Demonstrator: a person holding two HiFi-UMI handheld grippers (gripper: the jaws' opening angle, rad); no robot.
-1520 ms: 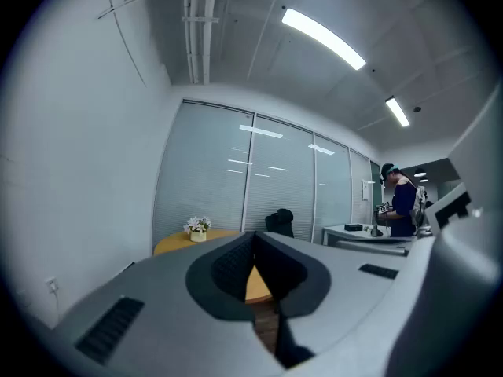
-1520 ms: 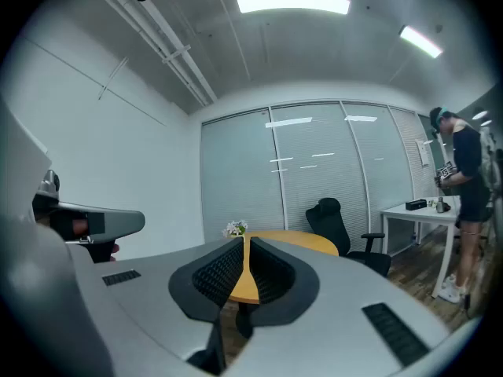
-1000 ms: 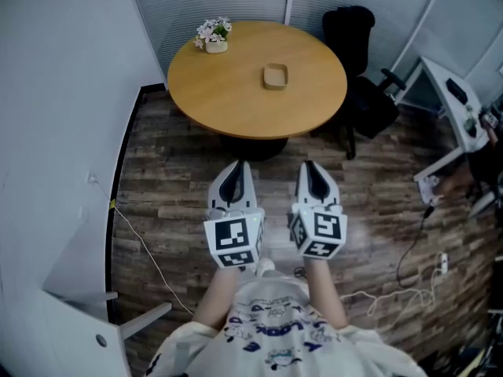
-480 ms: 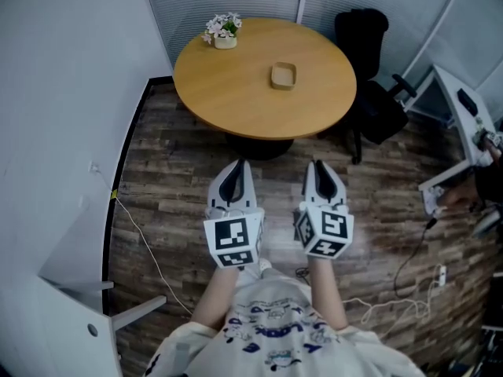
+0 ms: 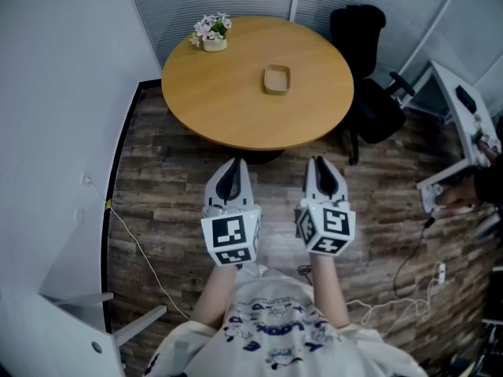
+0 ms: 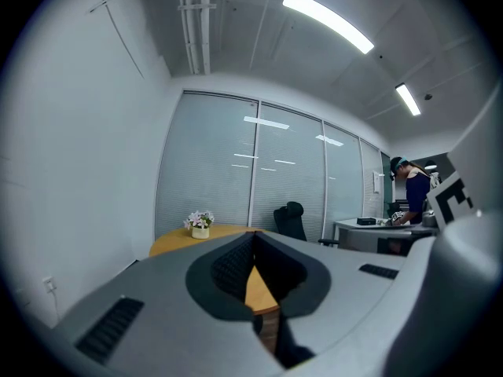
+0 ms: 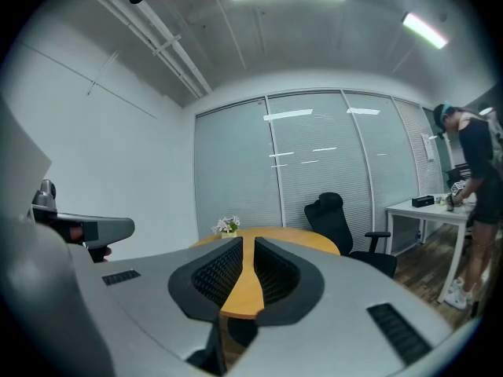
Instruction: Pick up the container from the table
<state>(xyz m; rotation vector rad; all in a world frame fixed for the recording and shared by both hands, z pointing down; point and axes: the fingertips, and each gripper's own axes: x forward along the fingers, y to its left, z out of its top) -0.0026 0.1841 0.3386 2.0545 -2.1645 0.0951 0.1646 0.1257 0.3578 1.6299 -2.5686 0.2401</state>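
The container (image 5: pixel 276 78) sits near the middle of the round table (image 5: pixel 228 108), well apart from both grippers. A flower pot (image 5: pixel 211 32) stands by the table's far edge. A black chair (image 5: pixel 360 36) is behind the table. The left gripper (image 5: pixel 232 165) and right gripper (image 5: pixel 321 162) are side by side over the floor (image 5: pixel 165 187). The left jaws touch at the tips, holding nothing. The right jaws are a tiny bit apart, also holding nothing.
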